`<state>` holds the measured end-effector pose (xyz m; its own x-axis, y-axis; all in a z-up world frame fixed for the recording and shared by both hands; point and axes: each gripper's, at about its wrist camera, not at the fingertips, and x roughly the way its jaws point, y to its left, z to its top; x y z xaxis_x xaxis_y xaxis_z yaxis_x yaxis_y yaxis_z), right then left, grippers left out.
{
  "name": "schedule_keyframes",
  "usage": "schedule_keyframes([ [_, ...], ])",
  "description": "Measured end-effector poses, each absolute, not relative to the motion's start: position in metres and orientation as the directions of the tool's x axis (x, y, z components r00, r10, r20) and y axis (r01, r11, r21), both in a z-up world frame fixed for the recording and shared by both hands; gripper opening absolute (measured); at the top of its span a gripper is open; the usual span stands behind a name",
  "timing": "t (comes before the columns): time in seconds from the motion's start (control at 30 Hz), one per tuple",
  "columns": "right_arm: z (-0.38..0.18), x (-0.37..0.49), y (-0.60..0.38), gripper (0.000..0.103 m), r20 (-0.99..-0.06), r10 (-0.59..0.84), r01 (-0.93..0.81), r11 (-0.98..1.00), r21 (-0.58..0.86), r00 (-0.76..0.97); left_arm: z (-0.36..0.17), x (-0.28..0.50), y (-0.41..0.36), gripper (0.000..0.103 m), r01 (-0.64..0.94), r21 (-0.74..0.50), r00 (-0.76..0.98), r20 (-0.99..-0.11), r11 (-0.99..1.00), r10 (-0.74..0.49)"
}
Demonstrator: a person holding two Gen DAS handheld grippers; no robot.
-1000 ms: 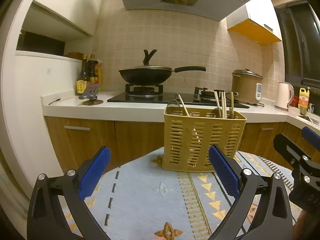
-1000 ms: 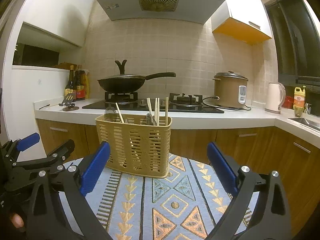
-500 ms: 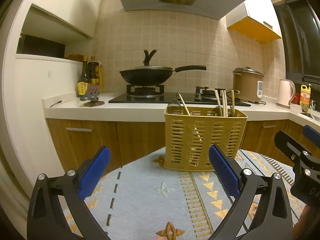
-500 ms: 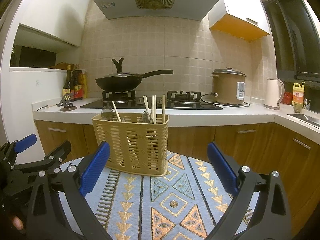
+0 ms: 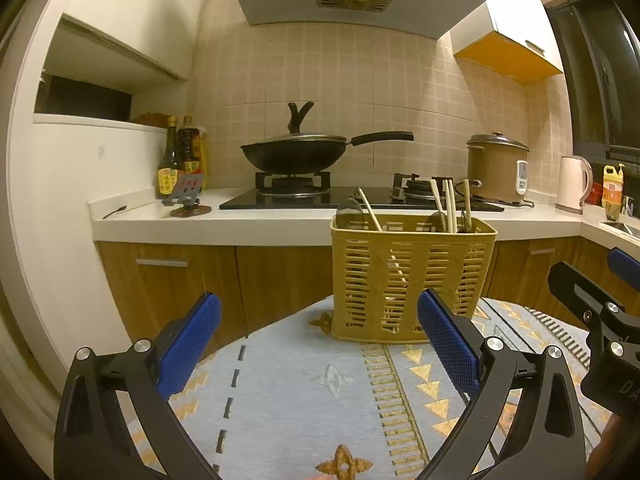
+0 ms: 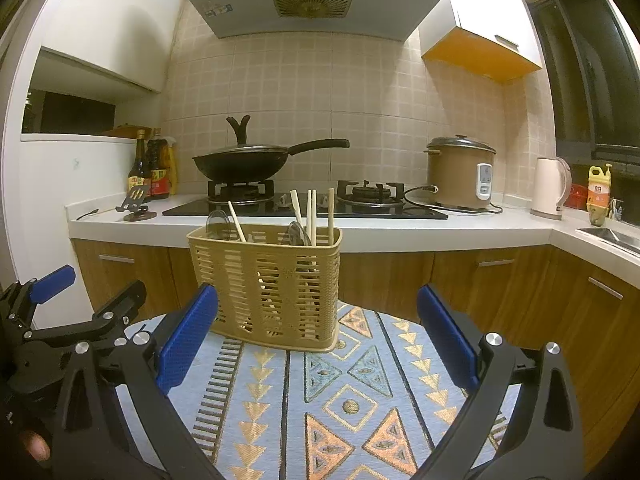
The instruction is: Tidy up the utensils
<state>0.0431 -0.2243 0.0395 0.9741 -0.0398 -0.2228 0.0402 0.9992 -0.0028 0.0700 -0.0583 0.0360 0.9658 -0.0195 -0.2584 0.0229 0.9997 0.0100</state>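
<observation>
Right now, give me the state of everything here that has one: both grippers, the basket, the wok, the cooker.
Left hand-held gripper: open, empty.
Right hand-held gripper: open, empty.
Utensil basket: upright on the patterned cloth, holding chopsticks and spoons.
Wok: lidded, on the left burner.
Rice cooker: lid closed, cord attached.
Right burner: bare, no flame visible.

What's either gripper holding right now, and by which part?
Nothing. Left gripper and right gripper are both open and empty; the chopsticks stand in the basket.
</observation>
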Motion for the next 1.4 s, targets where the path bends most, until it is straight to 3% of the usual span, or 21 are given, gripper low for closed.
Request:
schedule_keyframes([
  [1.4,0.0379,0.0444,-0.2218,0.095,-0.228,-0.029,0.029,1.0,-0.006,0.973,0.0361,0.0703,-0.0596,0.095,0.024,0.023,0.965,-0.261,0.999,-0.018],
])
